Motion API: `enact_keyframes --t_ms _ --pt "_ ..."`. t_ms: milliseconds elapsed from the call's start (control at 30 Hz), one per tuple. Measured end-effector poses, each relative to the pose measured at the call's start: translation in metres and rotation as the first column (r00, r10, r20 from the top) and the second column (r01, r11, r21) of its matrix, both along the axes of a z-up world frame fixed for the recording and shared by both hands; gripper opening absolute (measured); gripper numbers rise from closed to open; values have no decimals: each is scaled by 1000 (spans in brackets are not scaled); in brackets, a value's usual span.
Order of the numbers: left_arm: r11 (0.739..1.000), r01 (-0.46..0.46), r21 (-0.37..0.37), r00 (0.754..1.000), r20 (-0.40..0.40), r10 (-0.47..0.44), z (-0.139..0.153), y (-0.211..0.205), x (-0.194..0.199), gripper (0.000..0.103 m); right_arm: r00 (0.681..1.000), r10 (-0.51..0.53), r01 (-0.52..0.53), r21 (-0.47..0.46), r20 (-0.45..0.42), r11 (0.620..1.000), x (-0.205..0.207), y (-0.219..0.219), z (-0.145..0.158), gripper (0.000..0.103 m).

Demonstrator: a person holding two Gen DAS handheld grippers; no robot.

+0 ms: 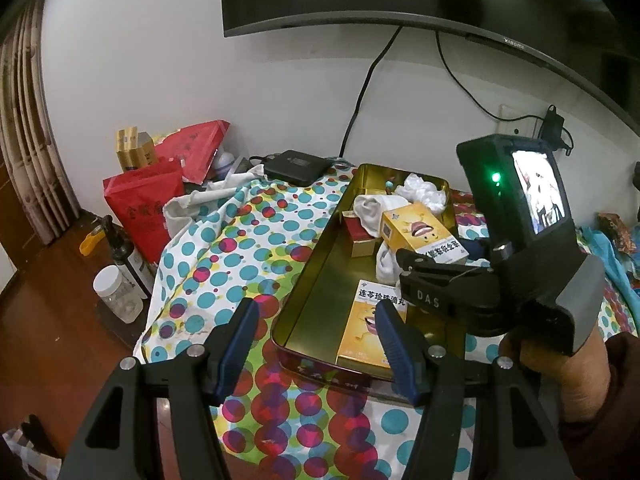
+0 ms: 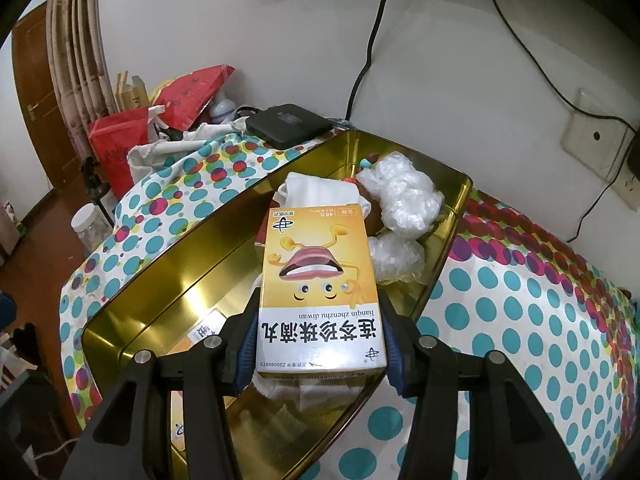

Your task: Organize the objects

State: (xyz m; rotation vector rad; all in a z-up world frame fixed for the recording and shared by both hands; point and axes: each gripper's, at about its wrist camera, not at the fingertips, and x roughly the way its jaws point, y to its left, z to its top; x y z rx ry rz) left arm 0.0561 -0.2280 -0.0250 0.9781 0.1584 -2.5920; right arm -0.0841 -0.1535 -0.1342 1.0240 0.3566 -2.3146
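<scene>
Over the gold tin (image 2: 132,312) on the dotted desk, the right gripper (image 2: 320,344) has its fingers closed on a yellow medicine box (image 2: 318,280). I think it should lower it flat beside the second yellow box (image 1: 368,328), clear of the white sock (image 2: 320,192). The left gripper (image 1: 316,340) hangs open, holding nothing.

Gold tin (image 1: 316,280) on dotted cloth (image 1: 240,240)
</scene>
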Motion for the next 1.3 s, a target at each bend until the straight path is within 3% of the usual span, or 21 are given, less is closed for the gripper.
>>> enact_keyframes --t_ms 400,467,633,800,1300 --pt "1000 -6 -21 1000 0 6 10 3 9 62 999 -25 26 -6 44 1000 7 3 -2 50" --pt "1000 -8 -20 1000 3 8 11 3 9 62 999 -26 26 0 35 1000 10 4 2 53" --pt "1000 1 -23 1000 21 0 11 7 6 62 999 -44 44 -3 -2 999 22 13 16 70" --pt "999 17 -39 999 30 -16 12 15 3 62 997 -71 71 -2 -28 997 36 30 32 79" --pt "992 116 -51 992 65 -112 10 43 -13 62 979 -205 205 31 0 978 44 96 40 83"
